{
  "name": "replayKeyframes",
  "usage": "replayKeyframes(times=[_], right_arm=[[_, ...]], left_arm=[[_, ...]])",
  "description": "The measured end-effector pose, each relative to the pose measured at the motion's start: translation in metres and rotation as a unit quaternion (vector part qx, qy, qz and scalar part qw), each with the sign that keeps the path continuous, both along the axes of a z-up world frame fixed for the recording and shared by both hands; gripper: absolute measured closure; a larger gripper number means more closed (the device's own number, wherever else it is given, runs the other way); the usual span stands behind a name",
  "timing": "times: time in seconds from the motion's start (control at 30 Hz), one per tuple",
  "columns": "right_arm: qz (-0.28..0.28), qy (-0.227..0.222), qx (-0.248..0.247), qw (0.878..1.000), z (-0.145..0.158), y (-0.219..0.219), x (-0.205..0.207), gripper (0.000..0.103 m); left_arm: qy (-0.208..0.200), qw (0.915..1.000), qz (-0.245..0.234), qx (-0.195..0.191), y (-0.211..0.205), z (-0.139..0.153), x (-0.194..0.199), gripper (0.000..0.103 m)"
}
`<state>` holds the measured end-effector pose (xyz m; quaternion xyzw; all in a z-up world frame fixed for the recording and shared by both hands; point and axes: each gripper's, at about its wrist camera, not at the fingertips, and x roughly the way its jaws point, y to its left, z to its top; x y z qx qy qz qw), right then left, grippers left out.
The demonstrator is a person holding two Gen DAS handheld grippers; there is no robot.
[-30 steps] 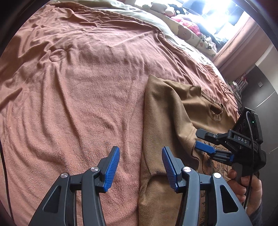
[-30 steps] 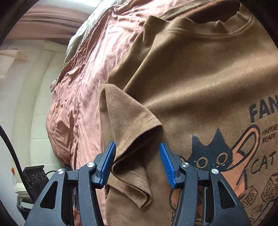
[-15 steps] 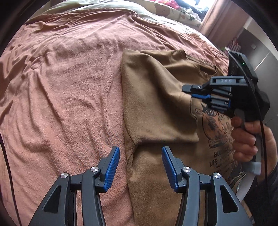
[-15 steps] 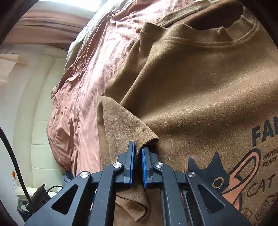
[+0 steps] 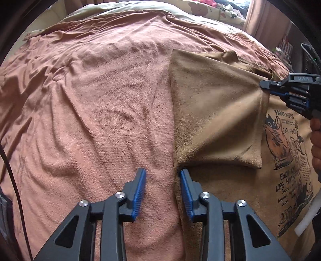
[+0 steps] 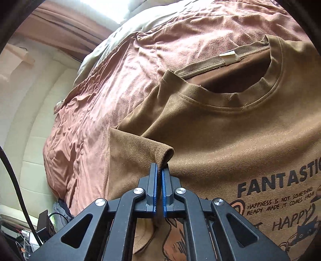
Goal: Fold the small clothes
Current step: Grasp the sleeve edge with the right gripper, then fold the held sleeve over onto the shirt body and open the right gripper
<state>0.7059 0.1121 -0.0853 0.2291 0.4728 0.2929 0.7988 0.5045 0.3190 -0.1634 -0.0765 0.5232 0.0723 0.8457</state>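
A brown T-shirt [image 5: 216, 112] with a cat print lies face up on the bed, its collar [image 6: 240, 100] toward the far end. My right gripper [image 6: 159, 167] is shut on the hem of the sleeve [image 6: 136, 148] and holds it raised over the chest. In the left wrist view the right gripper [image 5: 263, 85] pulls that sleeve taut to the right. My left gripper [image 5: 162, 172] points down at the shirt's side edge below the armpit. Its jaws are closing. The edge lies between them by the right finger, and the pads do not press on it.
A pink blanket [image 5: 100, 100] covers the bed left of the shirt. Patterned pillows [image 5: 210, 10] and a curtain [image 5: 264, 18] are at the far end. A person's hand [image 5: 316, 140] holds the right gripper. A cream headboard [image 6: 30, 140] and floor clutter [image 6: 46, 222] lie beyond the bed's edge.
The right gripper shut on the sleeve hem and lifted it across the shirt. The left gripper came down to the shirt's side edge and its jaws narrowed.
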Motion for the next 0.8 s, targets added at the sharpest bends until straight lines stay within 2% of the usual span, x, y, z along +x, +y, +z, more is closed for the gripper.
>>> replayKeyframes(times=[0.1, 0.23, 0.33, 0.57, 0.63, 0.67, 0.7, 0.73, 0.8], right_arm=[[0.001, -0.003, -0.008, 1.000, 0.004, -0.004, -0.016, 0.103], [0.006, -0.015, -0.054, 0.998, 0.010, 0.005, -0.024, 0.103], [0.005, -0.018, -0.078, 0.997, 0.009, 0.002, -0.028, 0.103], [0.007, 0.012, -0.053, 0.998, 0.001, 0.005, -0.013, 0.100], [0.010, 0.011, -0.046, 0.999, 0.002, 0.002, -0.013, 0.088], [0.010, 0.009, -0.042, 0.999, 0.004, 0.000, -0.015, 0.069], [0.009, 0.005, -0.037, 0.999, 0.004, -0.003, -0.017, 0.045], [0.004, 0.000, -0.034, 0.999, 0.005, -0.007, -0.020, 0.037], [0.000, -0.010, -0.028, 1.000, 0.006, -0.013, -0.027, 0.034]], left_arm=[[-0.004, 0.9998, 0.002, -0.018, 0.003, 0.001, -0.001, 0.077], [0.001, 0.9999, -0.008, -0.006, -0.004, 0.001, -0.001, 0.079], [0.004, 0.9999, -0.012, -0.011, -0.004, 0.001, -0.002, 0.079], [-0.012, 0.9988, -0.035, -0.033, -0.006, 0.017, -0.011, 0.079], [-0.021, 0.9982, -0.040, -0.038, -0.006, 0.025, -0.014, 0.079], [-0.025, 0.9980, -0.040, -0.042, -0.006, 0.029, -0.015, 0.079], [-0.029, 0.9978, -0.040, -0.044, -0.005, 0.032, -0.016, 0.079], [-0.034, 0.9976, -0.038, -0.046, -0.005, 0.036, -0.016, 0.079], [-0.042, 0.9976, -0.034, -0.043, -0.005, 0.041, -0.015, 0.079]])
